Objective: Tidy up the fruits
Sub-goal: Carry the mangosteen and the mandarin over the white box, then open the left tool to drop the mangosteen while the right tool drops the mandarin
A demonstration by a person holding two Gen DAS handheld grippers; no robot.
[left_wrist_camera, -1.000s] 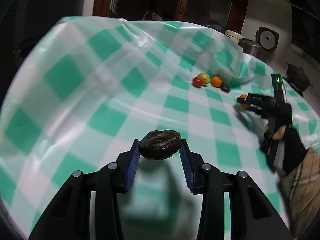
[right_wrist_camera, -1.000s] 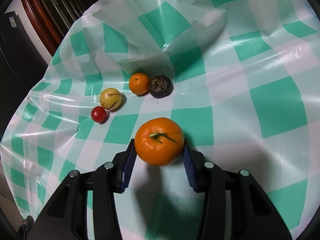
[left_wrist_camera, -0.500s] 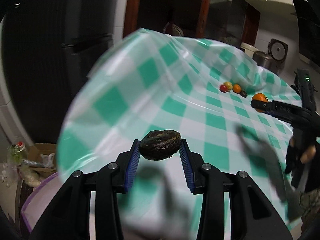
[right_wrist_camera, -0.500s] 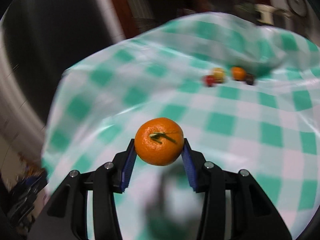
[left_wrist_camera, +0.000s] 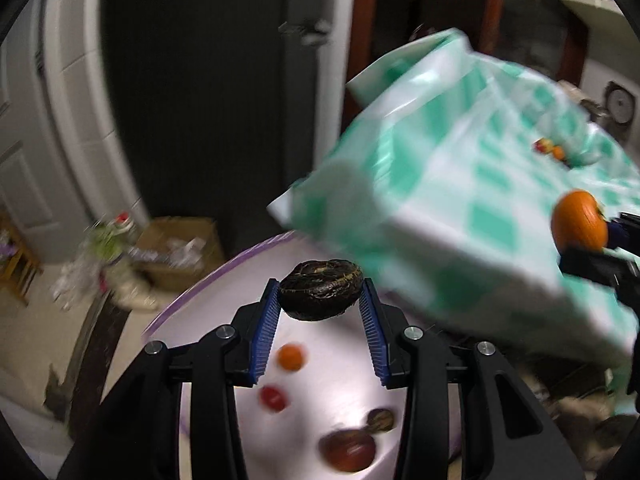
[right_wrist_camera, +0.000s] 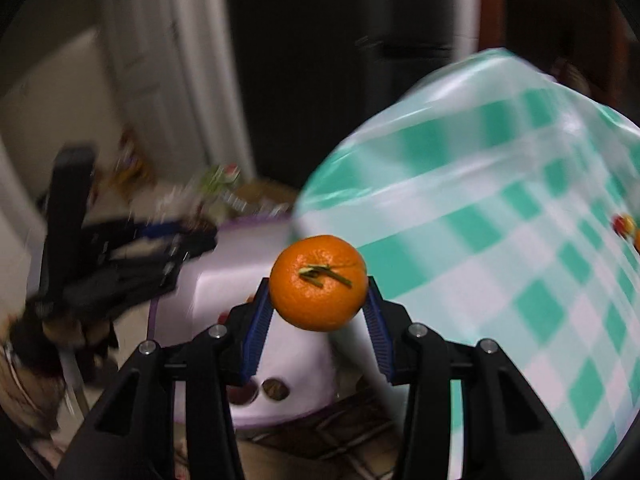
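Far over on the left there is a white door (left_wrist_camera: 24,184), and a cardboard box (left_wrist_camera: 180,248) with some messy bits sits on the floor by a dark doorway.

Next comes the left gripper (left_wrist_camera: 320,320). Its two blue pads are squeezed tight on a dark wrinkly fruit (left_wrist_camera: 321,295), holding it up in the air. Right under it is a white tray with a purple rim (left_wrist_camera: 192,296). The tray sits lower than the table and just beside the table's near corner. Four fruits lie on it: a small orange one (left_wrist_camera: 291,357), a small red one (left_wrist_camera: 273,398), a big reddish-brown one (left_wrist_camera: 349,450) and a little dark one (left_wrist_camera: 380,420) touching it. They are blurry, so I think that is what they are, but I can't be sure.

To the right is the table with a green and white checked cloth (left_wrist_camera: 480,184) that hangs over the edge. Far away on the cloth a few small fruits (left_wrist_camera: 549,149) sit close together.

At the far right, the right gripper (right_wrist_camera: 318,320) has its blue pads shut tight on a round orange (right_wrist_camera: 318,282) with a bit of green stalk on top. The orange is up in the air by the table's corner, with the white tray below and behind it
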